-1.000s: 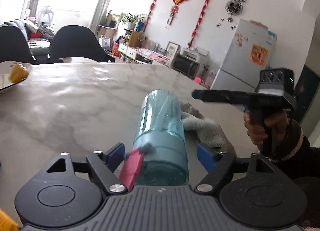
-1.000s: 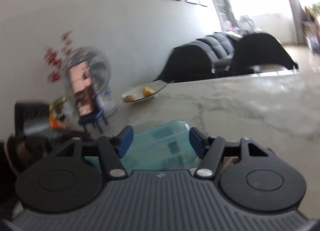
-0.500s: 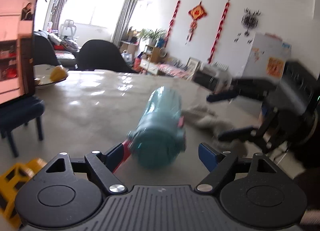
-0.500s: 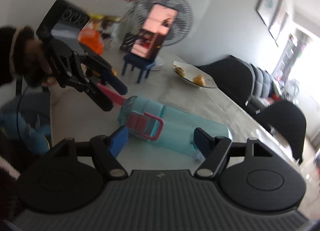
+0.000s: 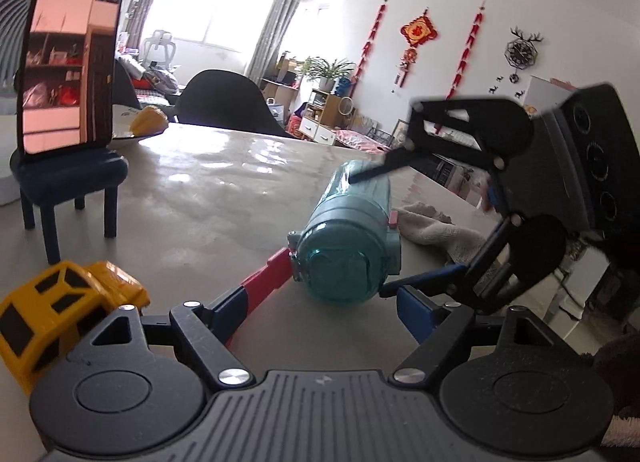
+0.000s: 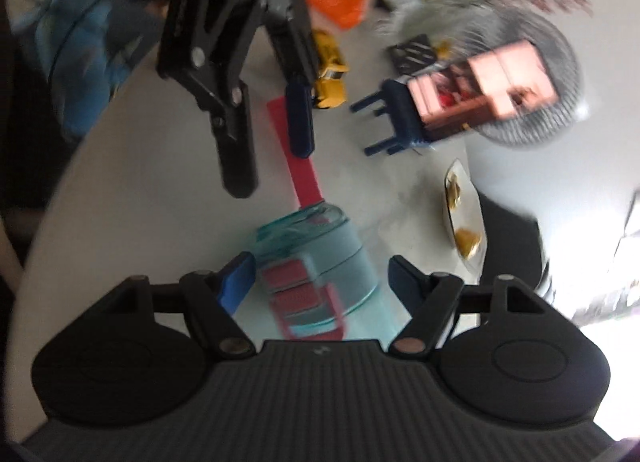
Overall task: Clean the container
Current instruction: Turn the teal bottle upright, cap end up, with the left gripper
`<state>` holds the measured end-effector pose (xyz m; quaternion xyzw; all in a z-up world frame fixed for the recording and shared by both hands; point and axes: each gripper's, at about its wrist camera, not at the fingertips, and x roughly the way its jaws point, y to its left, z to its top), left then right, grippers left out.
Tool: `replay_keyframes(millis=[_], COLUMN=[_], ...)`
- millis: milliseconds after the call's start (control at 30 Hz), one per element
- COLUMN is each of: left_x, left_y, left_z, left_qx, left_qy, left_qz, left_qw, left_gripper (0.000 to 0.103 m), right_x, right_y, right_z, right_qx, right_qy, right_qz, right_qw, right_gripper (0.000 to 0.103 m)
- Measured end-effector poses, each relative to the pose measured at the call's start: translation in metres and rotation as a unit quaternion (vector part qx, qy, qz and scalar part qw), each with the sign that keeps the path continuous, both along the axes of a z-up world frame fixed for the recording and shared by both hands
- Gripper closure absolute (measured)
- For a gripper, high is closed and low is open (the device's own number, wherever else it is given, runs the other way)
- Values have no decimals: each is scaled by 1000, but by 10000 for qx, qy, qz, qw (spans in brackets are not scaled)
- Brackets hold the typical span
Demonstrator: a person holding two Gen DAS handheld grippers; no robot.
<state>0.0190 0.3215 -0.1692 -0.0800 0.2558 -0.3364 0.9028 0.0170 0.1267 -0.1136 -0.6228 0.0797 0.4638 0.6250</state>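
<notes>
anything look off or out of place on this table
The teal bottle lies tipped on its side on the table, not upright, its red strap stretched out flat. A crumpled cloth sits beside it. No spill shows. A yellow toy car also seems out of place.

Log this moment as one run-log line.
bottle: lying on table | left gripper: opening, off bottle | right gripper: astride bottle, pads clear | cloth: untouched beside bottle
</notes>
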Motion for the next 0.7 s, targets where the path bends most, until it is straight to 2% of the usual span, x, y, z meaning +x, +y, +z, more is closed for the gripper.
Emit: replay_keyframes(millis=[200, 300, 533, 700], left_x=[-11, -13, -19, -26], left_y=[3, 3, 3, 3], left_z=[-1, -2, -2, 1], left_qx=[-312, -327, -379, -253], left_qy=[92, 97, 116, 147], left_qz=[86, 91, 202, 239], left_qw=[9994, 9994, 9990, 9993], left_gripper=[11, 10, 5, 5], right_x=[4, 9, 21, 24], right_y=[21, 24, 26, 19], right_z=[-18, -18, -13, -5], right_qx=[-1258, -1339, -794, -87], right_qy=[-455, -384, 22, 97], right_qz=[538, 535, 146, -290], right_qw=[9895, 9888, 9967, 9995], right_gripper=[35, 37, 38, 38])
